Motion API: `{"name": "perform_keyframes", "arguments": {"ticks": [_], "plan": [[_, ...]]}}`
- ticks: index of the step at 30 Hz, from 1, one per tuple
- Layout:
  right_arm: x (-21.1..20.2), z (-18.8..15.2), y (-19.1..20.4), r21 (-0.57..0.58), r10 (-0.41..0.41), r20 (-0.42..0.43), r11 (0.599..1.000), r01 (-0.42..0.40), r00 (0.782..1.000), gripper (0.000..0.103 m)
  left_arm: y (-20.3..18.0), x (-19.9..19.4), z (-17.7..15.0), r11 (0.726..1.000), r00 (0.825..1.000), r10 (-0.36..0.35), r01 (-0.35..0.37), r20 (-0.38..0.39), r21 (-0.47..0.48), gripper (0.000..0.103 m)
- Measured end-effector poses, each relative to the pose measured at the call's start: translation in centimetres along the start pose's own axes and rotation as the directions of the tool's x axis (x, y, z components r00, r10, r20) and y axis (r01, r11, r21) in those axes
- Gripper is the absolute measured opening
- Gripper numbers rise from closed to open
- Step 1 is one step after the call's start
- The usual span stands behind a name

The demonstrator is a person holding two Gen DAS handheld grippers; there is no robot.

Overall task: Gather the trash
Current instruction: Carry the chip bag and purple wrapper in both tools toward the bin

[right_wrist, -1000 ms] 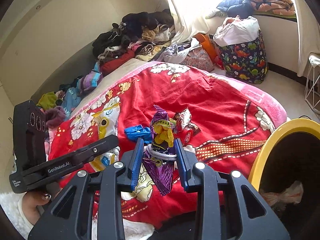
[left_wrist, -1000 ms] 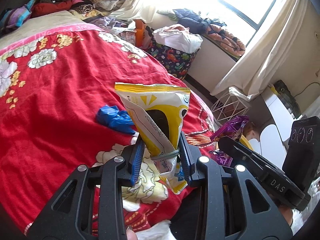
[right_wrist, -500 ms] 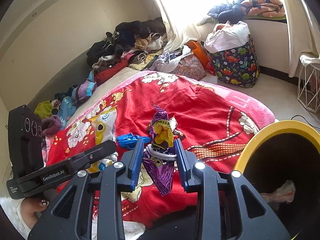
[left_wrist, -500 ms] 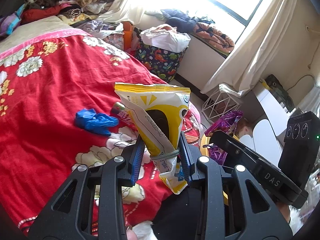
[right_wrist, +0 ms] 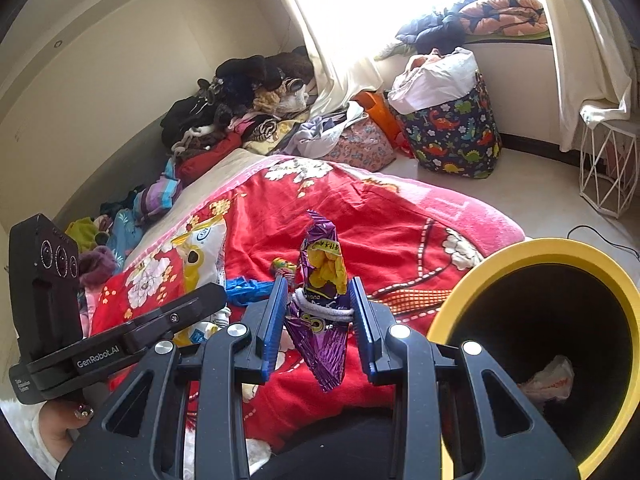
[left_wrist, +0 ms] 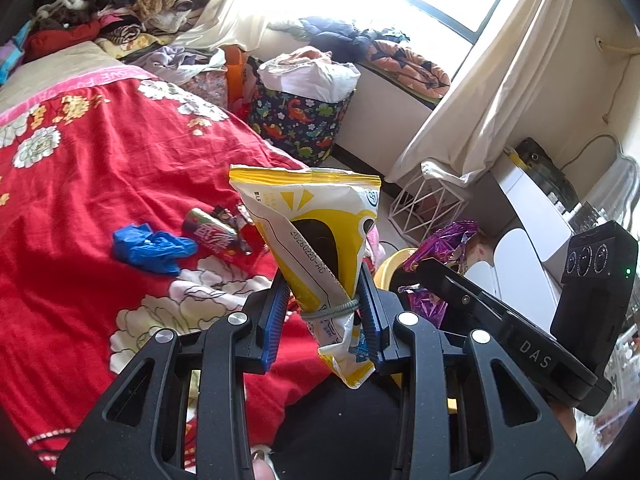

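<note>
While both hands tilt downward, jaws pinch yellow wrapper [left_wrist: 316, 240] and purple wrapper [right_wrist: 322, 312]

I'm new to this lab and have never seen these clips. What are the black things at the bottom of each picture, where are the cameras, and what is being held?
There is no robot: a person holds a pair of hand-held tongs in each hand, and a wide-angle camera on each looks forward along its two fingers. The left tongs are shut on a yellow snack bag; the right tongs are shut on a purple wrapper. Each view also shows the other device off to the side. On the red blanket lie a crumpled blue glove and a red wrapper. Beside the right tongs stands a yellow-rimmed bin with some trash already inside.
</note>
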State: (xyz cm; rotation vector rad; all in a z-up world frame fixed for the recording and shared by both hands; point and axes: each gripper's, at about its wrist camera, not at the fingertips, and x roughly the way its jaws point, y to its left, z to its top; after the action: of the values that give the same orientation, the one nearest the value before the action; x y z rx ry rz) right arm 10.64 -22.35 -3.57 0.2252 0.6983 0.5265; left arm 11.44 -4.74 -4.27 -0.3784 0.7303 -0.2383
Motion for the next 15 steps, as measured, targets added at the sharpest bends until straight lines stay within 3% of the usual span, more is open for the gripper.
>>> {"name": "perform_keyframes", "arguments": {"ticks": [15], "plan": [[-2.8,-0.3,-4.1,0.063,-0.064,0.037,0.996,0.062,0.997,0.03,-4.0,2.0,-0.1,0.997,0.999,-0.043,0.045,-0.024,0.061,0.027]]}}
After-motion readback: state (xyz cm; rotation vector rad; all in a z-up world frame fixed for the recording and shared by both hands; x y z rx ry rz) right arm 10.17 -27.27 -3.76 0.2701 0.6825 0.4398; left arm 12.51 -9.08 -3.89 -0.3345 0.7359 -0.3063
